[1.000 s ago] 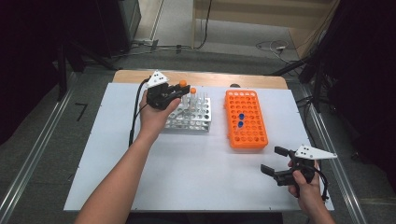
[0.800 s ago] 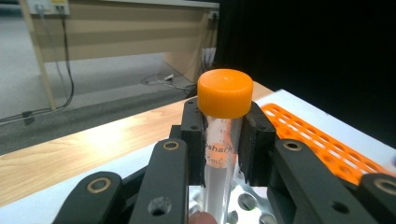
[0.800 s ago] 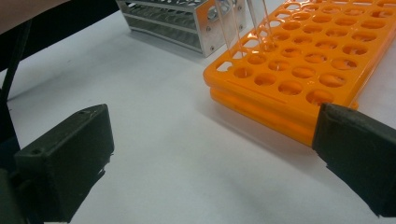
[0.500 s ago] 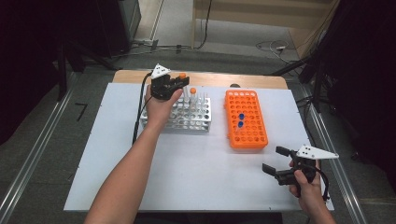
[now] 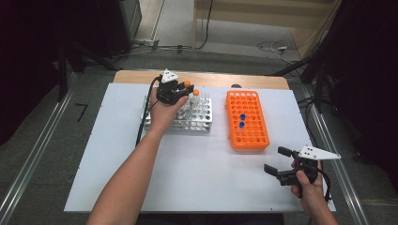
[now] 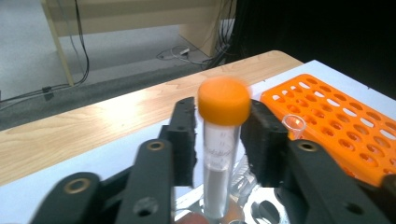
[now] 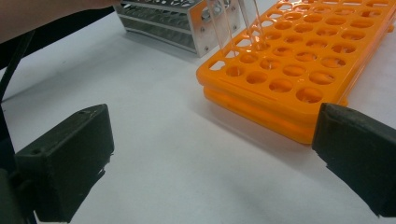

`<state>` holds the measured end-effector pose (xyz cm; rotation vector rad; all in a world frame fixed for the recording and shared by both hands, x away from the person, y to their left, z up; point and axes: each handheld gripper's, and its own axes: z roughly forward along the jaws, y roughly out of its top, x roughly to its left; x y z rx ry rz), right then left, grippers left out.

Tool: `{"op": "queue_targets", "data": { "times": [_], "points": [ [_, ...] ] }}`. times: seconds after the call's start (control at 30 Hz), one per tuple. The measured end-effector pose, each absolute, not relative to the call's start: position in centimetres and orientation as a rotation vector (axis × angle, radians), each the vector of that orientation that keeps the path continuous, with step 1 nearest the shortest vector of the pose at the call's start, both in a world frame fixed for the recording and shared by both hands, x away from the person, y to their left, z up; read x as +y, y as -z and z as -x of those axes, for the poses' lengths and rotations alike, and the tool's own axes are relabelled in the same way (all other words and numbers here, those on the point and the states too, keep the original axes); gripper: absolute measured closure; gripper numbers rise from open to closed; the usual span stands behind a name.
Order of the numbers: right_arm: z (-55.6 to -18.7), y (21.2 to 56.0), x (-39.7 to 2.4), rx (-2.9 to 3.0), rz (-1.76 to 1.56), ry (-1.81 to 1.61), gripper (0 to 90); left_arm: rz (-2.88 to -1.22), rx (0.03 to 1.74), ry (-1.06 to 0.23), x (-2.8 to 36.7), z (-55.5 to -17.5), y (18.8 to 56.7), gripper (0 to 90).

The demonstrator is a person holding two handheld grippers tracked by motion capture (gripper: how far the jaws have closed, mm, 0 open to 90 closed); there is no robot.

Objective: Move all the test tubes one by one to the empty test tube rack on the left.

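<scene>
two racks on a white table (image 5: 197, 168): a metal rack (image 5: 187, 117) at left-centre, an orange rack (image 5: 253, 133) just to its right, apart from it.

- left gripper (image 5: 180, 93): held over the metal rack's far side. in the left gripper view its jaws stand on either side of an orange-capped tube (image 6: 223, 144), close against it; grasp looks closed on the tube, though the contact is slightly blurred. tube upright, lower end down at the metal rack. printed markings on the tube wall are too blurred to read.
- second orange-capped tube (image 5: 195, 93): standing in the metal rack just beside the gripper.
- orange rack: two blue-capped tubes (image 5: 241, 120) near its middle; other holes look empty.
- right gripper (image 5: 279, 161): near the table's right front corner, jaws spread wide, holding nothing.
- no brand or label legible anywhere.
</scene>
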<state>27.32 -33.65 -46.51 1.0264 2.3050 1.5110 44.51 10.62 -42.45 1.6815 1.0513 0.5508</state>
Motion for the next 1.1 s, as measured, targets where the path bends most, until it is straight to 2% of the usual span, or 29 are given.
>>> {"op": "queue_targets", "data": {
  "times": [0.13, 0.33, 0.43, 0.53, 0.67, 0.77, 0.9, 1.1],
  "points": [
    [-27.4, 46.5, -33.6, 2.304, -1.026, -1.515, 0.0, -1.671, 1.058, -0.518, 11.2, -44.1, 42.1, 46.7],
    [-27.3, 46.5, -33.5, 2.305, -1.024, -1.512, 0.0, -1.683, 1.009, -0.490, 11.1, -43.3, 41.6, 43.3],
    [-27.3, 46.4, -33.4, 2.305, -1.020, -1.513, 0.0, -1.678, 1.010, -0.463, 10.9, -42.6, 41.4, 27.5],
    [-27.4, 46.4, -33.3, 2.302, -1.015, -1.514, 0.0, -1.684, 0.992, -0.440, 10.8, -41.5, 41.3, 15.4],
    [-27.6, 46.3, -32.9, 2.302, -1.009, -1.505, 0.0, -1.696, 0.966, -0.423, 10.9, -39.7, 41.4, 4.6],
    [-27.8, 46.2, -32.5, 2.299, -1.000, -1.502, 0.0, -1.708, 0.939, -0.414, 11.1, -38.2, 41.5, 0.1],
    [-28.3, 46.1, -32.1, 2.297, -1.005, -1.499, 0.0, -1.698, 0.901, -0.403, 11.7, -36.1, 41.5, 0.0],
    [-29.8, 45.7, -31.5, 2.272, -1.034, -1.517, 5.7, -1.683, 0.882, -0.387, 12.4, -33.2, 41.5, 0.0]
  ]
}}
